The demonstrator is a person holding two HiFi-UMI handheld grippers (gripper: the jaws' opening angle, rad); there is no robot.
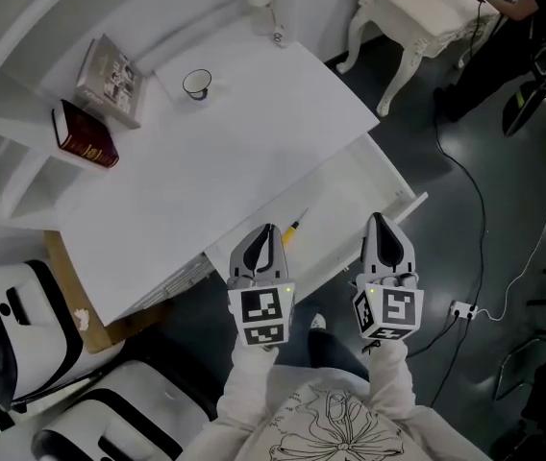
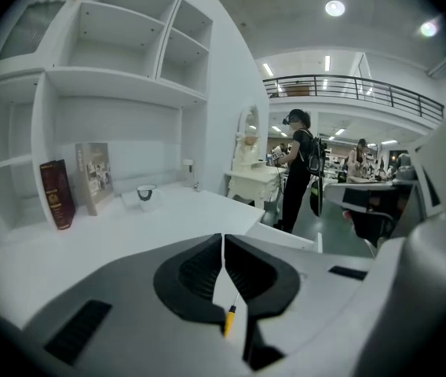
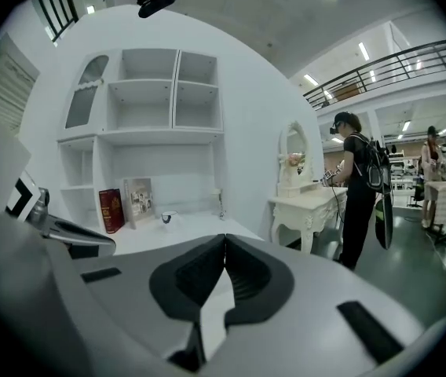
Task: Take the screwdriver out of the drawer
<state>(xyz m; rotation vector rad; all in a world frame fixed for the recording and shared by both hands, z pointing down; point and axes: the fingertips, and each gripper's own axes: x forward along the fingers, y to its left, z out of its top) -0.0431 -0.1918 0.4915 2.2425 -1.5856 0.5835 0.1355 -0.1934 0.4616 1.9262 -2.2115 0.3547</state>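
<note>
The white drawer [image 1: 355, 192] stands pulled out from the white desk [image 1: 215, 161]. Inside it lies the screwdriver [image 1: 294, 226], with a yellow handle and a thin shaft, near the drawer's left part. My left gripper [image 1: 270, 227] hovers right beside the screwdriver with its jaws shut and empty. In the left gripper view the yellow handle [image 2: 228, 319] shows through the gap below the closed tips [image 2: 223, 238]. My right gripper [image 1: 377, 217] hangs over the drawer's right part, also shut [image 3: 225, 238] with nothing held.
On the desk stand a red book [image 1: 86, 134], a picture book [image 1: 110, 80], a small cup [image 1: 197, 84] and a little bottle [image 1: 278, 35]. A white dressing table [image 1: 417, 8] and a person [image 1: 533, 8] are at the far right. A cable and power strip [image 1: 462, 309] lie on the floor.
</note>
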